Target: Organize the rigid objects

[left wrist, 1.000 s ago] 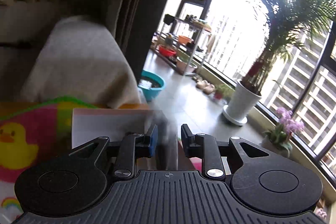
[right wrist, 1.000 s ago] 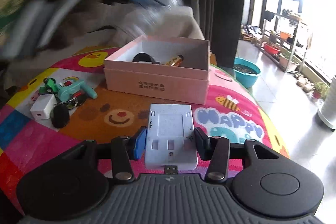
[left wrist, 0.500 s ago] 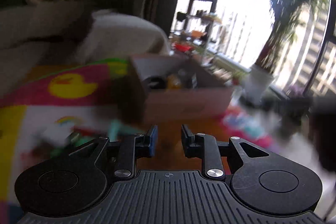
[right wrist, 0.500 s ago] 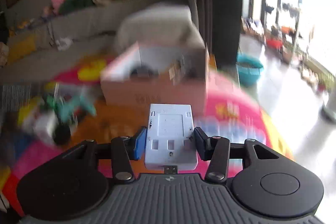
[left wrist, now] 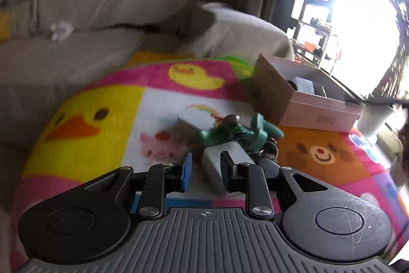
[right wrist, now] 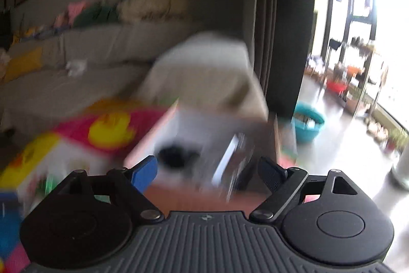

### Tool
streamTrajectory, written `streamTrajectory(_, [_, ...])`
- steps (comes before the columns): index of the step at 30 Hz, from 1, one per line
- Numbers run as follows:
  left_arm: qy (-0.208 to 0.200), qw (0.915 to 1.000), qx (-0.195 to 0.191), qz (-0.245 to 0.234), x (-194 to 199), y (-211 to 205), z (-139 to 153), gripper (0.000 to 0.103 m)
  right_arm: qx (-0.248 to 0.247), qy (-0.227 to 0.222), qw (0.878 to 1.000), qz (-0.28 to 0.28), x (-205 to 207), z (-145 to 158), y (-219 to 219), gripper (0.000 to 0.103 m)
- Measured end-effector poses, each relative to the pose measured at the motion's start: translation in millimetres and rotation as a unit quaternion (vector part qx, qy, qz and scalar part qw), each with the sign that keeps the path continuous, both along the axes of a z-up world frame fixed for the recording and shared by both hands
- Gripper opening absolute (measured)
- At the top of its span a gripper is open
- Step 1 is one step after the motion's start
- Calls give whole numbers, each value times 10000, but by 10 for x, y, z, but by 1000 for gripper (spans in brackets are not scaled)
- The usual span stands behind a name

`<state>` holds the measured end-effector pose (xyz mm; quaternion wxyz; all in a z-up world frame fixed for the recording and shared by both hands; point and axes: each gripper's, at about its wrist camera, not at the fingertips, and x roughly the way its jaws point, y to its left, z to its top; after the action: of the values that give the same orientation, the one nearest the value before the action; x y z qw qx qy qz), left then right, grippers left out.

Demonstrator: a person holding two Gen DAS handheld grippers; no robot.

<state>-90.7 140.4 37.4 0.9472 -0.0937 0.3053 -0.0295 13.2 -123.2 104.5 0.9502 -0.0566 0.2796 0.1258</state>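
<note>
In the left wrist view my left gripper is open and empty, low over a pile of small things on the cartoon mat: a white charger block lies between its fingers, with a green toy and keys behind. The pink box stands at the right with items inside. In the right wrist view my right gripper is open wide just above the pink box. A white flat device lies tilted and blurred inside the box beside a black round item.
A grey sofa with cushions runs behind the mat. A beige-covered seat stands behind the box. To the right are a dark curtain, a teal basin on the floor and shelves by the window.
My right gripper has moved forward over the box, opened and let go of the white device, which now lies in the box. My left gripper has swung left and down to the pile.
</note>
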Motion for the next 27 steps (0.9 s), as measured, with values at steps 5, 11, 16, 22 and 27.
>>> streamTrajectory(5, [81, 9997, -251, 1, 75, -56, -75, 27, -260, 381, 9989, -15, -490, -508, -92, 86])
streamTrajectory(11, [-66, 9994, 188, -294, 107, -360, -59, 27, -87, 815, 9966, -42, -730, -779, -166, 87])
streamTrajectory(16, [-162, 9996, 248, -28, 163, -364, -9, 27, 77, 899, 9958, -136, -702, -814, -192, 91])
streamTrajectory(22, [11, 9985, -325, 439, 430, -195, -19, 27, 67, 887, 9959, -137, -693, -813, -189, 92])
streamTrajectory(27, [-90, 9988, -411, 270, 673, -390, -32, 42, 85, 892, 9959, -137, -689, -811, -189, 93])
